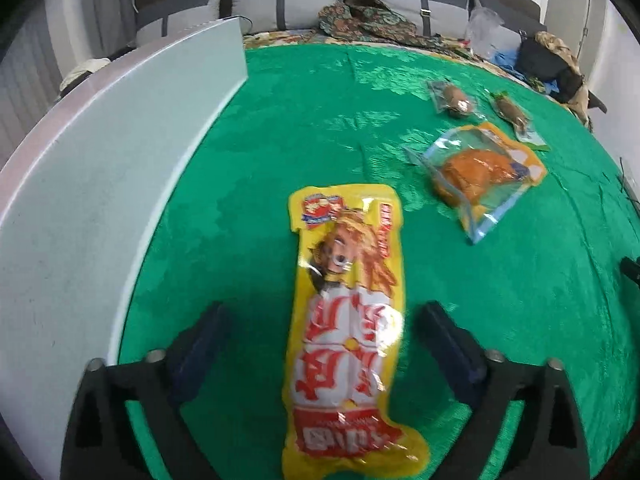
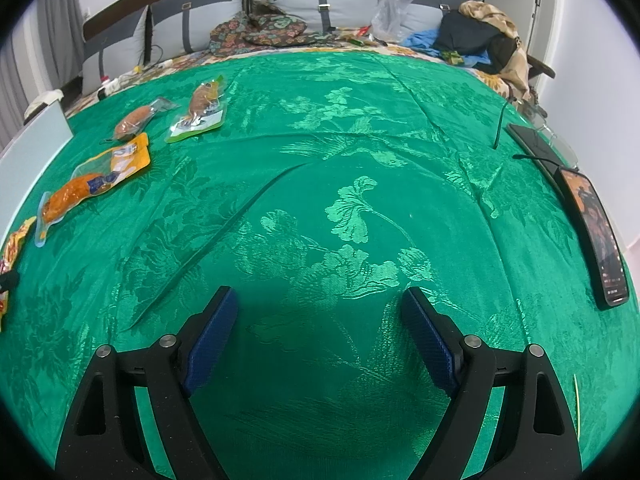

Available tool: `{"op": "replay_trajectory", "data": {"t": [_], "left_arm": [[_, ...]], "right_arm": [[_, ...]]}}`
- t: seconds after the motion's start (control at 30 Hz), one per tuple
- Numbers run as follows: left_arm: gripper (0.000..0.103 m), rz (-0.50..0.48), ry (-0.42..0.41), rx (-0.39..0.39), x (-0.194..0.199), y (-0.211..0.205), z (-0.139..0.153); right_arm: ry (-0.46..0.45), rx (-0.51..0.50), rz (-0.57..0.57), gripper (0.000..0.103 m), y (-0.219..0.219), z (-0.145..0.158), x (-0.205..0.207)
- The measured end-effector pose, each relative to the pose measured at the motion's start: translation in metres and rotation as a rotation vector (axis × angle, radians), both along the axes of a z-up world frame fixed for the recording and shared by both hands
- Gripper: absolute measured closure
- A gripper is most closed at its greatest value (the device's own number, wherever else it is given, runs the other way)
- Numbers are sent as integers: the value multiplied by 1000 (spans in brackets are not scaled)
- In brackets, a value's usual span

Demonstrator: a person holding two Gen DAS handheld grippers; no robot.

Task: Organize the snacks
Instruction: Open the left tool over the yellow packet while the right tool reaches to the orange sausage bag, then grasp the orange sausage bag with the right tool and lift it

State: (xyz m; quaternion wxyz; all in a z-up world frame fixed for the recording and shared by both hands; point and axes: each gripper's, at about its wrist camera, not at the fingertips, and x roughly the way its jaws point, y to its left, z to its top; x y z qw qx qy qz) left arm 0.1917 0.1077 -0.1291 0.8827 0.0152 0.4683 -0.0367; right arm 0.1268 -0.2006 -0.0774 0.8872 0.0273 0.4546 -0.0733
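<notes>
Left wrist view: my left gripper (image 1: 320,344) stands wide open, the yellow snack packet (image 1: 348,328) lying loose between its fingers on the green cloth (image 1: 280,128). Right wrist view: my right gripper (image 2: 320,324) gapes, empty, over the cloth, that packet (image 2: 10,252) far left.

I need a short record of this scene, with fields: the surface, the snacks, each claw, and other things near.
surface: green floral cloth
yellow snack pack: lies flat between the left claw's fingers, pads apart from it
orange snack pouch: flat, beyond the yellow pack
small brown snack packs: two, and, side by side, farthest away
left claw: open, holds nothing
right claw: open, over bare cloth
white box: beside the yellow pack
phone: at the cloth's right edge
</notes>
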Motion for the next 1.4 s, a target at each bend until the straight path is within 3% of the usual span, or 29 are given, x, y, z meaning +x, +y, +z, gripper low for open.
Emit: {"op": "replay_trajectory", "data": {"t": [0.17, 0.83, 0.93, 1.07, 1.17, 1.23, 1.4], "left_arm": [[0, -7, -34, 0, 1, 4, -2], [0, -9, -34, -3, 4, 2, -4], [0, -9, -34, -3, 4, 2, -4], [0, -9, -34, -2, 4, 2, -4], [0, -9, -33, -2, 3, 2, -4], [0, -9, -33, -2, 3, 2, -4], [0, -8, -33, -2, 3, 2, -3]], "right_arm": [[0, 0, 0, 17, 0, 0, 0], [6, -3, 5, 13, 2, -1, 1], [72, -31, -22, 14, 13, 4, 15], [29, 75, 87, 14, 74, 31, 49], [37, 93, 260, 14, 149, 46, 88], [55, 74, 364, 14, 200, 49, 117], [81, -18, 449, 14, 264, 33, 158]]}}
